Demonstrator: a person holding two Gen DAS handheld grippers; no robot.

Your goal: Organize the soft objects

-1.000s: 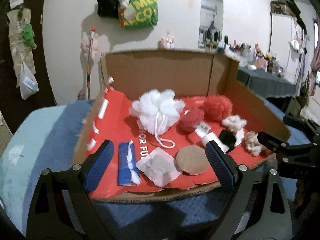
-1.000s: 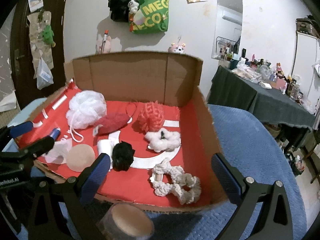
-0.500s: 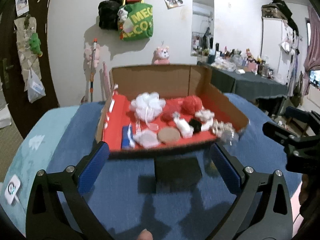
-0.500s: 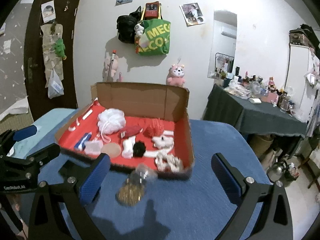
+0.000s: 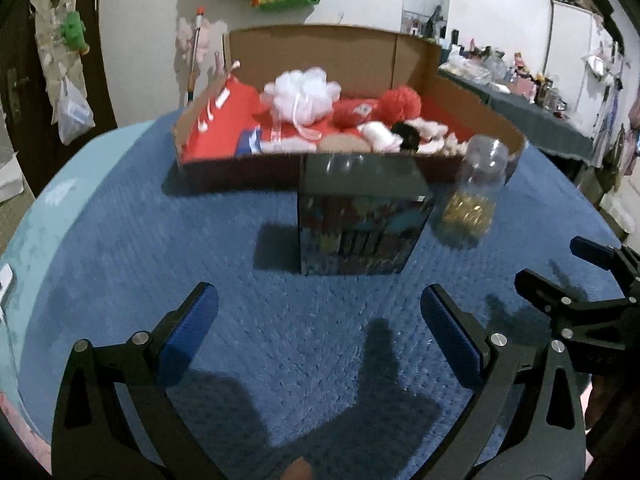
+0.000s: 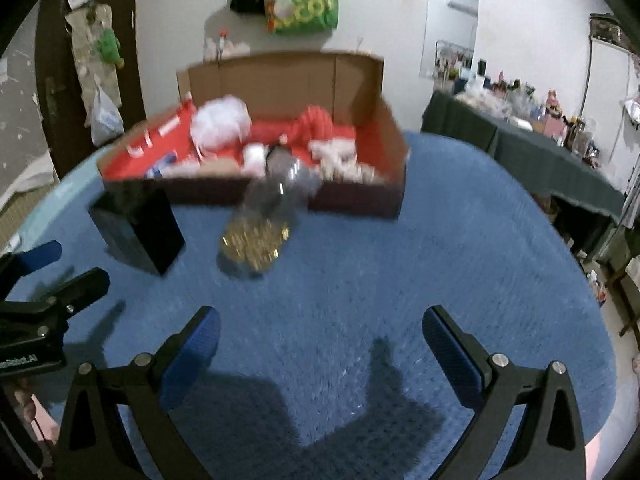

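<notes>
Both jaws stand spread wide and pinch nothing: left gripper (image 5: pixel 319 328) and right gripper (image 6: pixel 321 338) hang over bare blue bedspread (image 5: pixel 200 240). At twelve o'clock the soft things, a white bath pouf (image 5: pixel 304 94) and red mesh sponge (image 5: pixel 400 100) among them, lie gathered in the cardboard tray (image 5: pixel 240 168), probably so each can be picked singly. Nearer, a printed box (image 5: pixel 360 224) and clear jar (image 5: pixel 476 188), lying tipped, likely serve as destinations.

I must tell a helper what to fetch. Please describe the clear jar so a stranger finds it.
On the blue cover, look before the cardboard tray holding soft items. The jar stands at its front right corner, beside a dark box. Only it is see-through, with gold pieces inside.
</notes>
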